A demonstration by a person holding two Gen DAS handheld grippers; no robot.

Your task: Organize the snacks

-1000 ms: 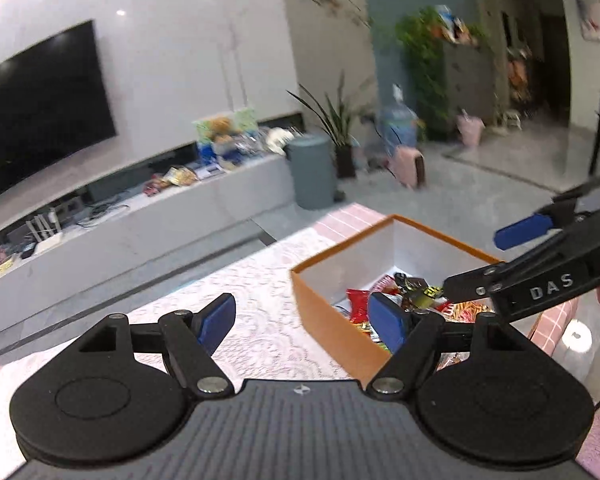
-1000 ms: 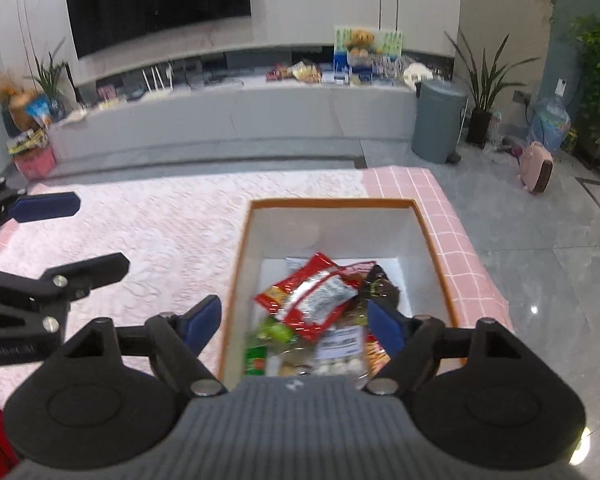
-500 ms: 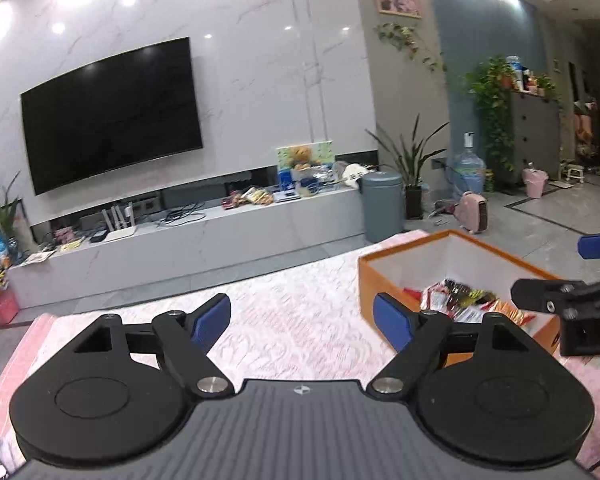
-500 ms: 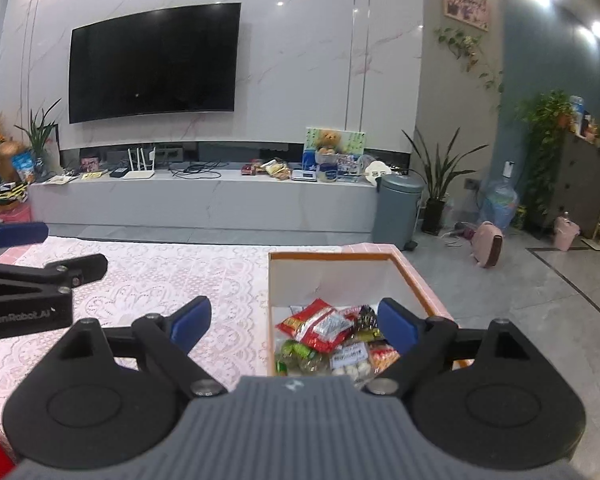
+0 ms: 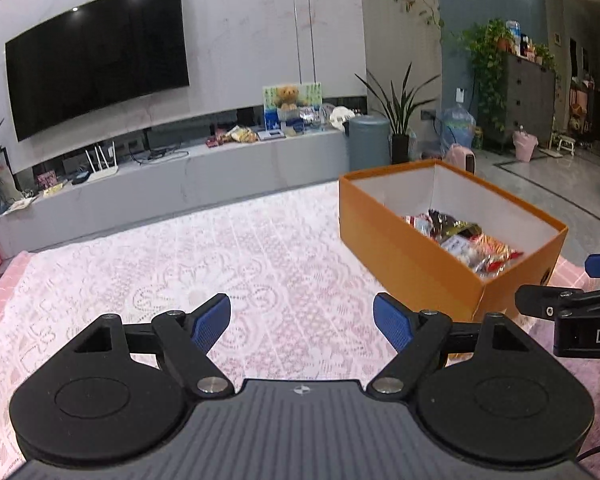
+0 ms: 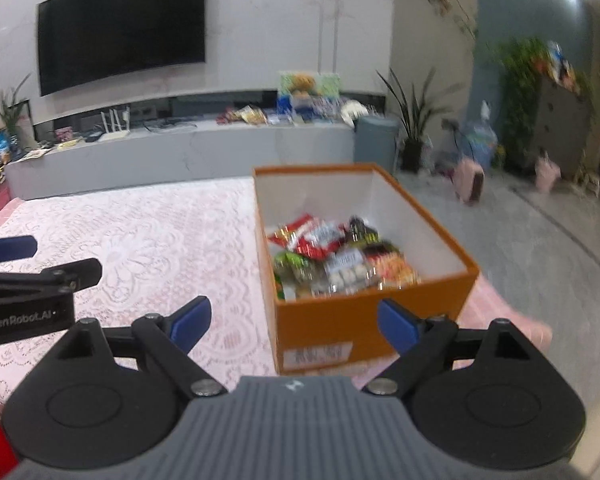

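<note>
My left gripper [image 5: 302, 322] and right gripper [image 6: 294, 322] both gape wide, nothing between their jaws, having just been opening. The snacks [image 6: 332, 258] lie heaped inside the orange box [image 6: 364, 320], which stands on the lace tablecloth [image 5: 204, 272] just beyond my right gripper.

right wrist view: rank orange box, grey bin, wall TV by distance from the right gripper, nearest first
1. Orange box: on the tablecloth just ahead of the right gripper, slightly right.
2. Grey bin: on the floor beyond the table, at the right end of the TV bench.
3. Wall TV: on the far wall, upper left.
</note>
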